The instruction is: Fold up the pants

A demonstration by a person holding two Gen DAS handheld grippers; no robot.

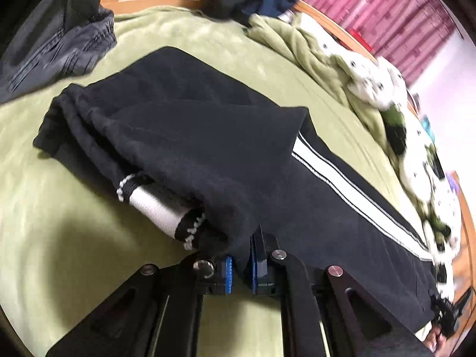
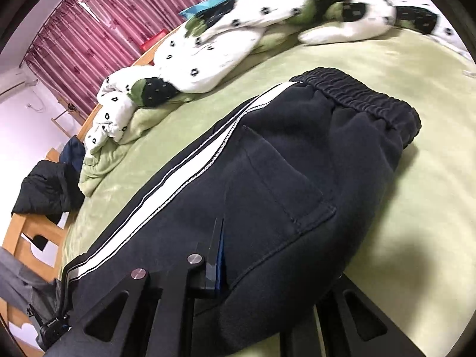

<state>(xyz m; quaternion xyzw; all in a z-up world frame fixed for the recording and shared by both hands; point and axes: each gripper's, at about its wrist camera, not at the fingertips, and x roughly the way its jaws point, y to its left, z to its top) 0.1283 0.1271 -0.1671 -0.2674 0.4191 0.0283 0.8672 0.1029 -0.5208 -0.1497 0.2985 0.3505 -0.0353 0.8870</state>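
Observation:
Dark navy pants (image 1: 208, 136) with a white side stripe lie on a green blanket (image 1: 59, 208). In the left wrist view the leg ends are folded over, with the striped cuff (image 1: 160, 208) showing. My left gripper (image 1: 242, 264) is shut on the pants' near edge. In the right wrist view the pants (image 2: 282, 178) show the back pocket and the elastic waistband (image 2: 366, 101). My right gripper (image 2: 226, 261) is shut on the pants' near edge; fabric drapes over its right finger.
A white spotted duvet (image 2: 238, 38) and bunched green blanket lie along the bed's far side. Grey clothing (image 1: 56, 38) and a dark jacket (image 2: 47, 190) sit at the bed's end by the wooden frame (image 2: 26, 238). Pink curtains (image 2: 104, 23) hang behind.

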